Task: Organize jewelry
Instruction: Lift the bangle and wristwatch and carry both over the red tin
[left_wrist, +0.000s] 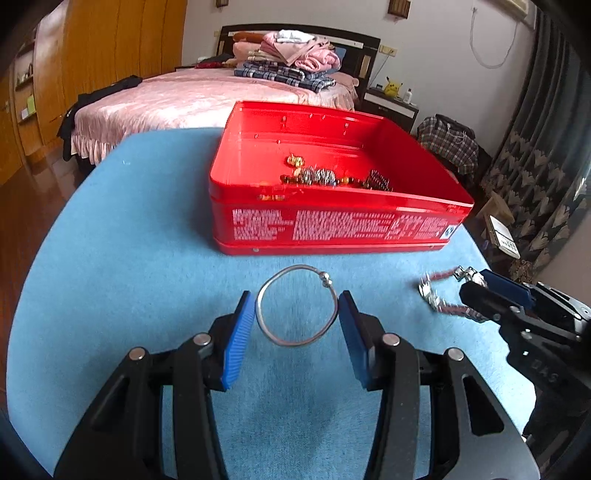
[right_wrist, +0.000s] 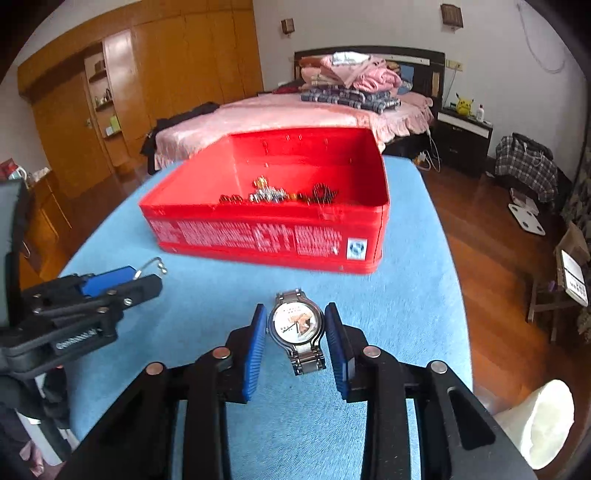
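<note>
Left claw: part spread, both blue pads pinching a silver bangle above the blue tablecloth
Right claw: narrower, pads pressed on a silver watch
Red box: just beyond, holding a heap of beads
Hard to see: watch blurred in the left view; bead pieces indistinct

Legible text: almost none.
Red tin: near wall covered in dense white print, too small and blurred to read in either view; small white square label with a blue mark at its right end, also unreadable. Right tongs' black body: embossed letters, apparently "DAS", uncertain. Watch dial: markings not resolvable. White box on the floor: dark print, illegible.
</note>
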